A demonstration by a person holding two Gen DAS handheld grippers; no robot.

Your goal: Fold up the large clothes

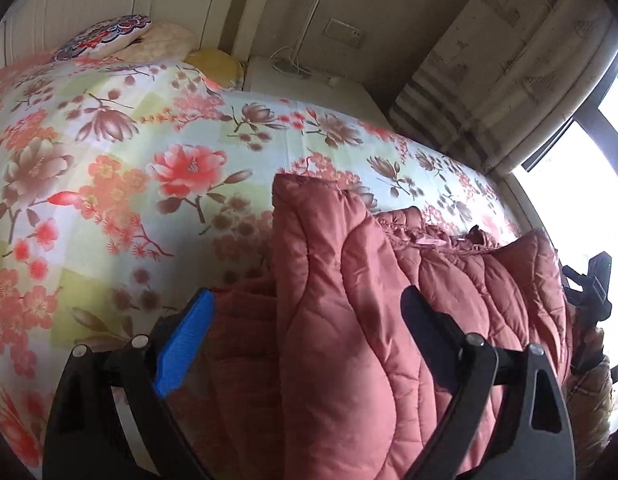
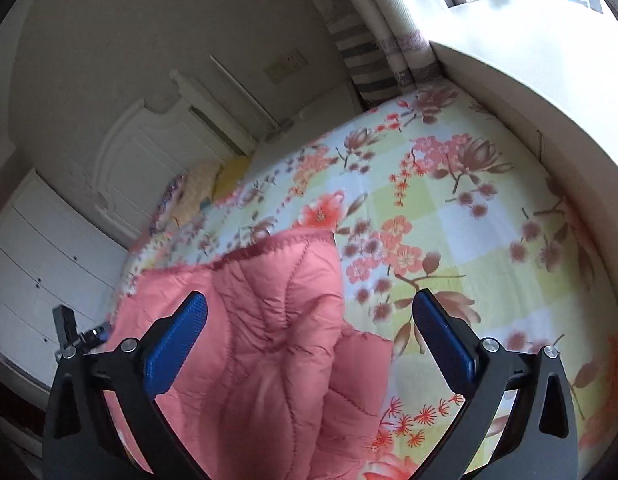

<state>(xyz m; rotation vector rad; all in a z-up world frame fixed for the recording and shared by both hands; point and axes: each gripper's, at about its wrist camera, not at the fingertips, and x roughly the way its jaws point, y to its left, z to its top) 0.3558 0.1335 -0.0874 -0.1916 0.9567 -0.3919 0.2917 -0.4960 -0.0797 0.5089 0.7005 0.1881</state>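
Observation:
A pink quilted padded jacket (image 1: 349,280) lies folded on a bed with a floral sheet (image 1: 109,160). My left gripper (image 1: 309,308) hovers just above the jacket's near part, jaws wide apart, nothing pressed between the blue pads. In the right wrist view the same jacket (image 2: 269,340) fills the lower middle, and my right gripper (image 2: 309,316) stands open over its edge, with the cloth lying under the gap and touching neither pad. The other gripper (image 1: 589,280) shows as a black shape at the right edge of the left wrist view.
Pillows (image 1: 121,36) lie at the head of the bed by a white headboard (image 2: 149,168). A striped curtain (image 1: 489,92) and a bright window (image 1: 581,200) flank the far side. White drawers (image 2: 37,272) stand beside the bed. A white ledge (image 2: 529,80) borders the sheet.

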